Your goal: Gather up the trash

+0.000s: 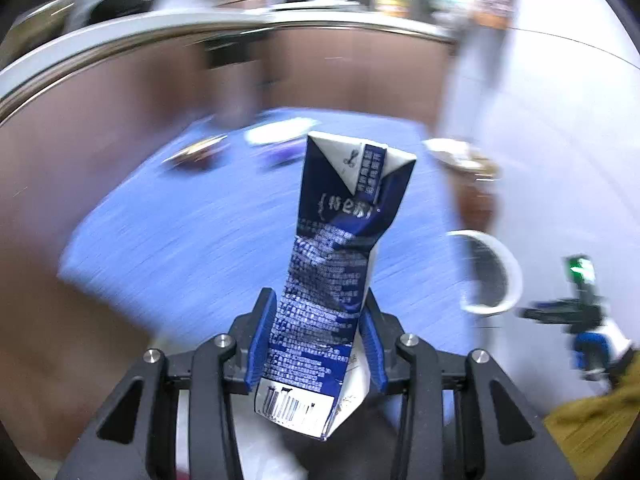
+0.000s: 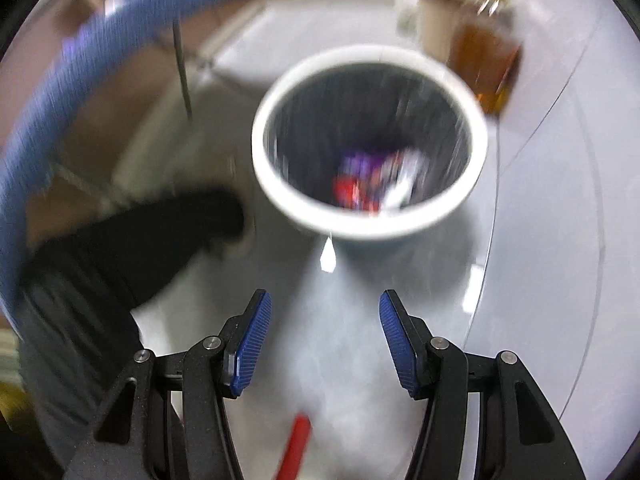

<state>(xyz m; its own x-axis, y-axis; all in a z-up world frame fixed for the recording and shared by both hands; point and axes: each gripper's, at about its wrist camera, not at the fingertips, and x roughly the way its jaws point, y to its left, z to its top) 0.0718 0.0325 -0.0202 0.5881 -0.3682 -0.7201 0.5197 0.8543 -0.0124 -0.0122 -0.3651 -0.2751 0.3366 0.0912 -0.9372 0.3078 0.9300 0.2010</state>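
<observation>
A crushed blue and white drink carton (image 1: pixel 340 256) stands up between the blue pads of my left gripper (image 1: pixel 320 312), which is shut on its lower half, high above a blue-covered table (image 1: pixel 192 240). A white-rimmed trash bin (image 1: pixel 492 276) stands on the floor to the right of the table. In the right wrist view the same bin (image 2: pixel 370 140) lies below and ahead, with colourful wrappers (image 2: pixel 372 180) at its bottom. My right gripper (image 2: pixel 324 336) is open and holds nothing. It also shows at the right edge of the left wrist view, right gripper (image 1: pixel 576 308).
Wrappers (image 1: pixel 196 152) and a white packet (image 1: pixel 280 132) lie at the far side of the blue table. A jar of amber liquid (image 2: pixel 490 60) and a pale cup (image 2: pixel 434 24) stand beyond the bin. A red stick (image 2: pixel 296 448) and a person's dark leg (image 2: pixel 120 256) are below.
</observation>
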